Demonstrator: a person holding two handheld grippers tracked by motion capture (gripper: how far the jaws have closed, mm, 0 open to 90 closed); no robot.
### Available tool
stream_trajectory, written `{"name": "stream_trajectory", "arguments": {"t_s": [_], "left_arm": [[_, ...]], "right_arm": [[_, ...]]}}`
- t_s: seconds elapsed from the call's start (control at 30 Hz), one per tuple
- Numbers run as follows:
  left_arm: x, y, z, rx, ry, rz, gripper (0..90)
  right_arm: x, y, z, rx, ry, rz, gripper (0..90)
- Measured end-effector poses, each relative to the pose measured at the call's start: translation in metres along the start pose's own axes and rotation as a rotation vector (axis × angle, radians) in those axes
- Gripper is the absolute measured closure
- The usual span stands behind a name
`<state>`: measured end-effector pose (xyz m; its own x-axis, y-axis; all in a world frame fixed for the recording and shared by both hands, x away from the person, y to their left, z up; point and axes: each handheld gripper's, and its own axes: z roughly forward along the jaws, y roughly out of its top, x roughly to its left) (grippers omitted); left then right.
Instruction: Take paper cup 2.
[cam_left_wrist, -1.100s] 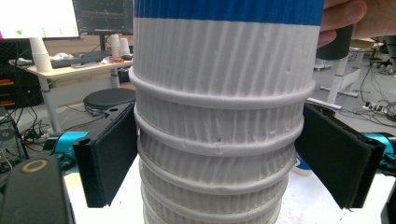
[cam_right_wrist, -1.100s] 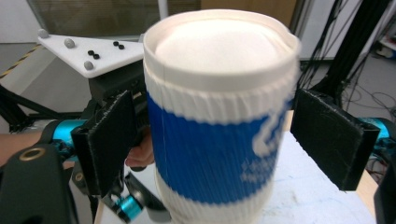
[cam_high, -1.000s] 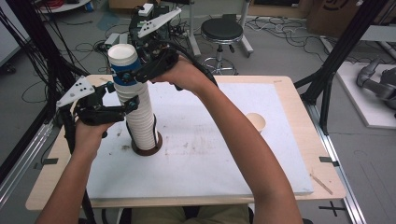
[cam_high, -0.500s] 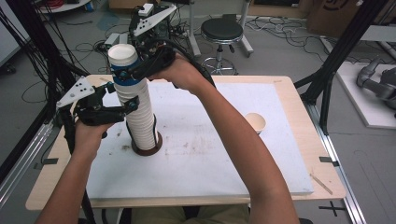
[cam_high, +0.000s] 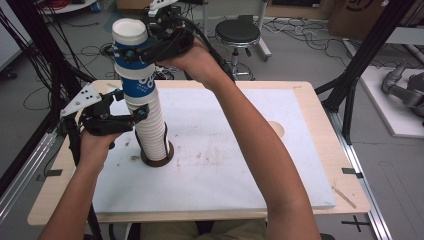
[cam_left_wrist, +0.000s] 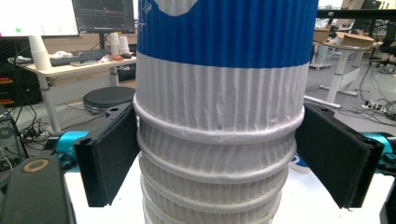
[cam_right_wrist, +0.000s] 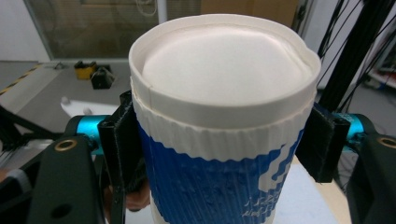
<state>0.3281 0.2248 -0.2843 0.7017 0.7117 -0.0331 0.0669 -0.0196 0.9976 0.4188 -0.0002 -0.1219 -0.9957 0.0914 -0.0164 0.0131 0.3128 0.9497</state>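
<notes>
A tall stack of upside-down white ribbed paper cups (cam_high: 152, 130) stands on a brown round base (cam_high: 167, 159) on the white mat. My left gripper (cam_high: 145, 113) is shut on the stack about halfway up; both black pads press the ribbed wall (cam_left_wrist: 217, 154). A blue-and-white cup (cam_high: 134, 65) tops the stack, slightly raised. My right gripper (cam_high: 132, 52) has just been closing and is shut on this cup near its upturned bottom (cam_right_wrist: 219, 93), with a pad on either side.
The white mat (cam_high: 240, 150) covers most of the wooden table (cam_high: 320, 115), which has a round mark (cam_high: 276, 129) at the right. A black stool (cam_high: 239, 32) and cables lie on the floor beyond. Black frame posts (cam_high: 350, 85) stand at both sides.
The right gripper's jaws closed on the blue-and-white top cup and rose with it. The left gripper and the stack below stayed put.
</notes>
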Motion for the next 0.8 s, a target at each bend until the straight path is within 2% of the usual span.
{"name": "stream_trajectory", "arguments": {"t_s": [0.13, 0.17, 0.3, 0.37, 0.5, 0.67, 0.8], "left_arm": [[0.000, 0.000, 0.000, 0.003, -0.004, -0.008, 15.3], [0.000, -0.001, 0.000, 0.004, -0.004, -0.008, 15.3], [0.001, -0.001, 0.000, 0.009, -0.003, -0.011, 15.3], [0.001, -0.001, 0.000, 0.005, 0.001, -0.027, 15.1], [0.001, -0.002, -0.001, -0.003, 0.009, -0.044, 14.5], [0.001, -0.004, -0.004, -0.010, 0.014, -0.036, 14.2], [-0.002, -0.005, -0.013, -0.058, 0.028, -0.045, 14.2]], "right_arm": [[0.004, 0.010, -0.017, -0.072, -0.044, -0.018, 26.8], [0.006, 0.013, -0.024, -0.099, -0.070, -0.019, 26.8], [0.007, 0.017, -0.040, -0.138, -0.107, -0.021, 26.8], [0.008, 0.016, -0.050, -0.138, -0.120, -0.026, 26.8], [0.013, 0.009, -0.065, -0.102, -0.137, -0.038, 26.8], [0.015, -0.011, -0.082, -0.058, -0.164, -0.030, 26.7], [0.015, -0.030, -0.093, -0.038, -0.174, -0.008, 26.7]]}}
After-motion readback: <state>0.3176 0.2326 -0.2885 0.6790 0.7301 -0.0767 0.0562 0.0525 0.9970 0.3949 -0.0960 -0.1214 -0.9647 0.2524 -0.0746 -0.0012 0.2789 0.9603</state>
